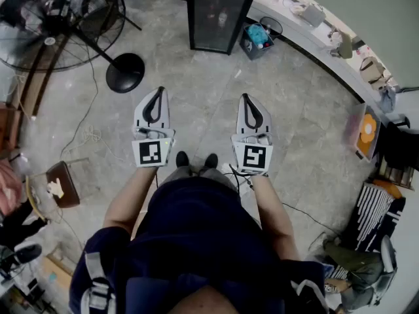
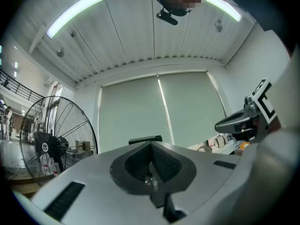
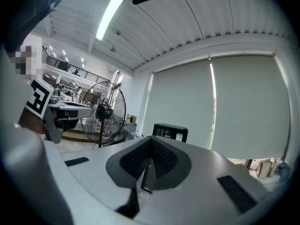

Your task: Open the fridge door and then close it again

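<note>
Left gripper [image 1: 159,91] and right gripper [image 1: 245,98] level, jaws closed on nothing. Well ahead across the floor [image 1: 196,70], toward its far edge — the fridge [image 1: 219,15], upright, door seemingly shut, lined up nearer the right gripper.

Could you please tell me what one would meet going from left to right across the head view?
Brown stool → left claw → fridge → orange disc.

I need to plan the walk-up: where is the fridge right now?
In the head view the fridge stands at top centre, far across the floor, between the standing fan on its left and a small bin on its right.
</note>
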{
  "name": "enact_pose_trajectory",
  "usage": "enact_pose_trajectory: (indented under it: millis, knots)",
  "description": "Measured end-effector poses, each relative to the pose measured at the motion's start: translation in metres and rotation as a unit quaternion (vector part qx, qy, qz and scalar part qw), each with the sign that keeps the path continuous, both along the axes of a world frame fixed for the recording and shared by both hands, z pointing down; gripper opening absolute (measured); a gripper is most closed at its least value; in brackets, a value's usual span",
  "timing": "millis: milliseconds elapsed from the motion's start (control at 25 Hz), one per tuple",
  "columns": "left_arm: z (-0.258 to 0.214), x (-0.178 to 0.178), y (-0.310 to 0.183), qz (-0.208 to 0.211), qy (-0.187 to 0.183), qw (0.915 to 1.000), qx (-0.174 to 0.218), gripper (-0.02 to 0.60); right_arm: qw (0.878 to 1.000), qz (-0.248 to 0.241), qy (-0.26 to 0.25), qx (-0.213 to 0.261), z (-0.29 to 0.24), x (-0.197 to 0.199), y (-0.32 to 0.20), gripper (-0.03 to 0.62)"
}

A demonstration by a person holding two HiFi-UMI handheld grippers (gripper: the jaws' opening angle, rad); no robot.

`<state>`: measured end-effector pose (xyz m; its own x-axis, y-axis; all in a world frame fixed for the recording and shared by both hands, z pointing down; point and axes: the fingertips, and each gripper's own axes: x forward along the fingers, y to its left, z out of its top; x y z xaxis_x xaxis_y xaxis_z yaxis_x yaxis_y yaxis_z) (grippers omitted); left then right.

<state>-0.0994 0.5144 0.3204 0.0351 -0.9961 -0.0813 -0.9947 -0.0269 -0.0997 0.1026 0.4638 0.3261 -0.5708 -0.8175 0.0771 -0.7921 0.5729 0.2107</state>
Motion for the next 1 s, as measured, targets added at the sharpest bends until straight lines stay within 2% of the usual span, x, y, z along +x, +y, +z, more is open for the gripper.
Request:
enact_pose_trajectory:
  millis: [520, 1000]
  knots:
    - [0.002, 0.003, -0.002, 0.005, 0.001, 1.0, -0.005, 0.023, 1.0, -0.019, -0.001, 0.008, -0.002, -0.009, 0.003, 0.017]
    - [0.012, 0.01, -0.007, 0.028, 0.004, 0.9994, -0.022, 0.026, 1.0, -0.013, 0.002, 0.005, -0.001, -0.005, 0.001, 0.018]
